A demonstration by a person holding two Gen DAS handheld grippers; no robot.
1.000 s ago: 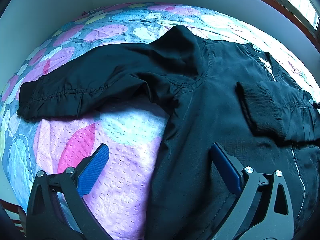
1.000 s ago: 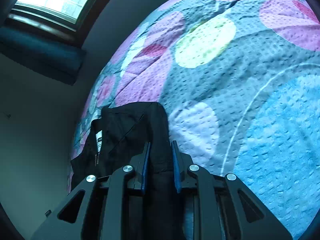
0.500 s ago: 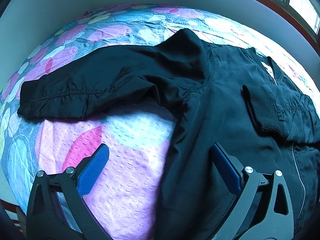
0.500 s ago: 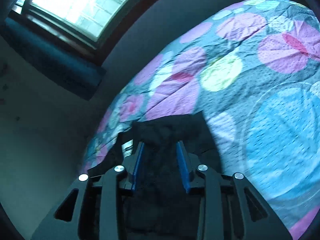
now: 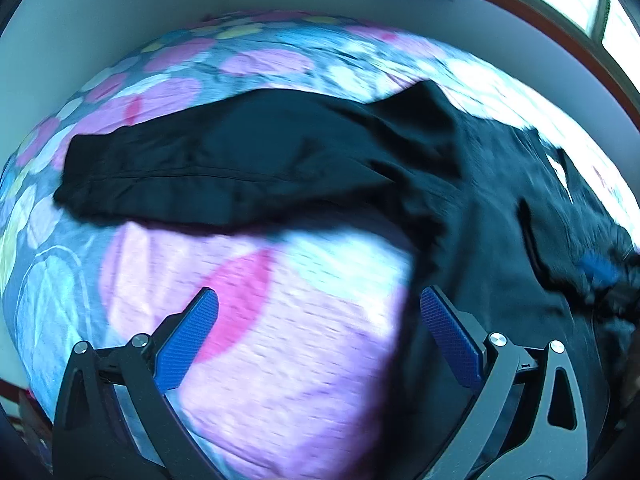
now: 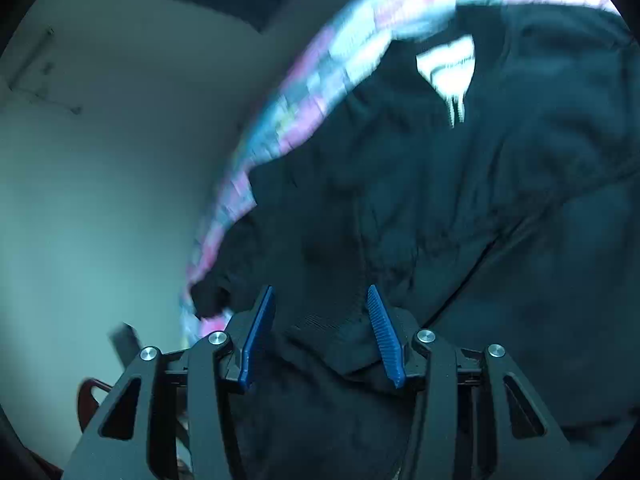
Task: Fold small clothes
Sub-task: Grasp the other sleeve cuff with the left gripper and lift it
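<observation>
Right wrist view: my right fingers (image 6: 320, 336) are opening, the black nylon jacket's (image 5: 480, 208) ribbed cuff (image 6: 340, 332) loose between them. My left fingers (image 5: 320, 336) hang released beside the jacket on the flower-print bed (image 5: 280, 360). One sleeve (image 5: 200, 168) still lies outstretched; most folding remains.

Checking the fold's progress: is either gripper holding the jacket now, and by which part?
Neither. The left gripper is open over the bedspread. The right gripper is opening, the jacket cuff loose between its pads.
</observation>
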